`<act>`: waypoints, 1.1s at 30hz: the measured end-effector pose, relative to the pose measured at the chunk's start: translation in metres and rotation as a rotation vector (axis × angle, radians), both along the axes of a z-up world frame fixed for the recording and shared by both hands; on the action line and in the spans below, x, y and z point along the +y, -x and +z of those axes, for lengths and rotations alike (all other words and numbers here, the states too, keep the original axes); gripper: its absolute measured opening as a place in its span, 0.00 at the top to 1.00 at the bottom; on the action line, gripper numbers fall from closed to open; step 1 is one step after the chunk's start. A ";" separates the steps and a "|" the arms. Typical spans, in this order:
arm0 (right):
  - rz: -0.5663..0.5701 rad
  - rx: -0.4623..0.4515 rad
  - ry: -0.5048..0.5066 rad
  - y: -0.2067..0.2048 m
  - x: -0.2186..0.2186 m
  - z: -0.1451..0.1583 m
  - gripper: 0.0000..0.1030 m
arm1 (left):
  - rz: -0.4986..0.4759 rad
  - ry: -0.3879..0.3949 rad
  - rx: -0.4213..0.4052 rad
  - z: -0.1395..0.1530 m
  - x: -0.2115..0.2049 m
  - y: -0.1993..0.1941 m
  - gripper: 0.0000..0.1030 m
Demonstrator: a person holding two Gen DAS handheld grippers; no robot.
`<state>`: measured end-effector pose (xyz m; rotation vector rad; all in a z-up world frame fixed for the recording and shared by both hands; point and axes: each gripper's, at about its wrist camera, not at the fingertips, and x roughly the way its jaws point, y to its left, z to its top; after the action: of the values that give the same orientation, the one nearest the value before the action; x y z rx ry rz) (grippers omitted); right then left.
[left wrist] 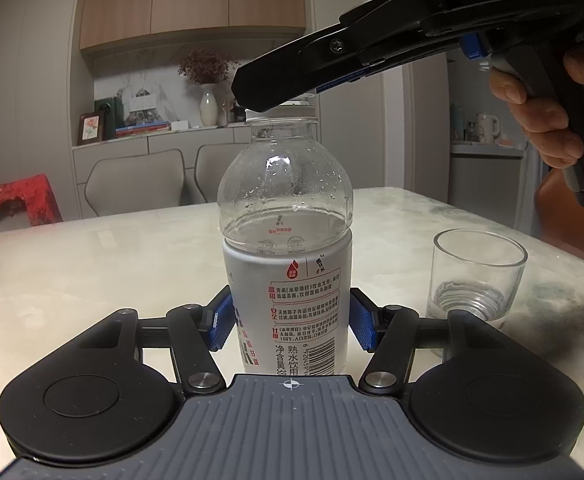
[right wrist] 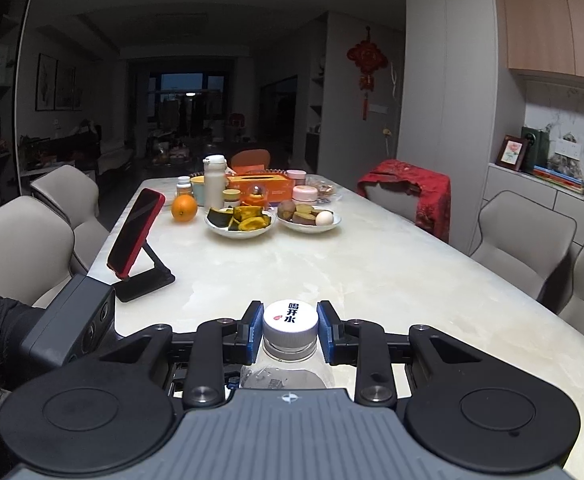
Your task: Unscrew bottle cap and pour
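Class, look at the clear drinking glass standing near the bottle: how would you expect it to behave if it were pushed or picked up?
The glass looks rigid and breakable, so it probably needs gentle handling. Its thick base and squat shape suggest it would slide on the smooth table rather than tip. It appears empty, so likely fairly light, though its smooth walls could slip between the tongs.

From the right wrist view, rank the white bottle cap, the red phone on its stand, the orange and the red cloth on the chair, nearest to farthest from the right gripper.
1. White bottle cap: clamped in the right gripper.
2. Red phone: on its stand, left.
3. and 4. Orange, far left, and red cloth, on a chair at right: too close to call.
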<state>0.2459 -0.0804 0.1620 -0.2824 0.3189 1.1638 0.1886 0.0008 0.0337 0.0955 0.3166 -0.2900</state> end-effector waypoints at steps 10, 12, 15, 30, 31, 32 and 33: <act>-0.034 -0.075 0.011 0.015 0.003 -0.006 0.55 | -0.001 0.003 0.000 0.000 0.003 0.004 0.43; -0.063 -0.113 0.007 0.019 0.003 -0.006 0.51 | -0.001 0.003 0.000 0.001 0.003 0.005 0.43; -0.132 -0.136 -0.035 0.028 0.000 -0.004 0.47 | -0.001 0.003 0.000 0.001 0.003 0.005 0.43; -0.523 -0.218 -0.068 0.068 0.032 -0.032 0.48 | 0.001 0.005 0.002 0.000 0.002 0.004 0.43; -0.531 -0.218 -0.070 0.067 0.033 -0.033 0.49 | 0.001 0.005 0.002 0.000 0.002 0.004 0.43; -0.540 -0.217 -0.072 0.066 0.033 -0.033 0.49 | 0.001 0.006 0.002 0.000 0.002 0.005 0.43; -0.547 -0.217 -0.073 0.065 0.034 -0.034 0.49 | 0.000 0.006 0.003 0.000 0.002 0.005 0.43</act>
<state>0.1808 -0.0466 0.1284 -0.2344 0.1465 0.5978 0.1838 0.0027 0.0336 0.0891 0.3183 -0.2907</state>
